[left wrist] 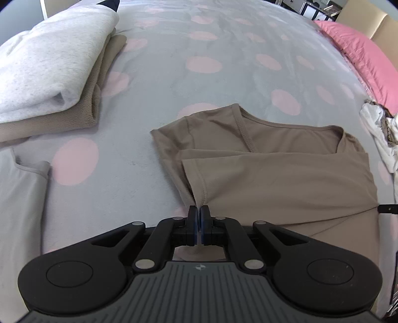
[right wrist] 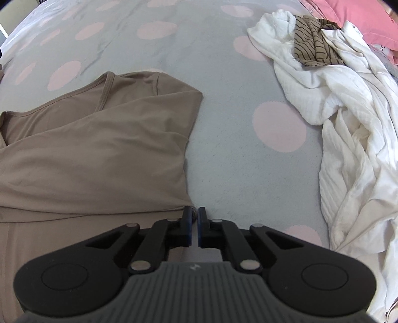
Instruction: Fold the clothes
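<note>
A tan V-neck shirt (left wrist: 273, 179) lies flat on the bed, neckline away from me, with both sides folded in over its middle. My left gripper (left wrist: 199, 211) is shut on the shirt's left edge, just below the folded sleeve hem. At the shirt's (right wrist: 99, 149) right edge, where its creases run together, my right gripper (right wrist: 195, 211) has its fingers closed on the cloth with only a thin gap. The right gripper's black tip (left wrist: 386, 208) also shows in the left wrist view. Both grippers sit low on the grey bedspread with pink dots (right wrist: 236, 174).
A folded stack sits far left: a pale grey sweater (left wrist: 49, 62) on a tan garment (left wrist: 104, 82). A light grey garment (left wrist: 20, 198) lies at the left edge. On the right is a crumpled white pile (right wrist: 348, 124) with a brown striped piece (right wrist: 316, 42), beside a pink pillow (right wrist: 360, 15).
</note>
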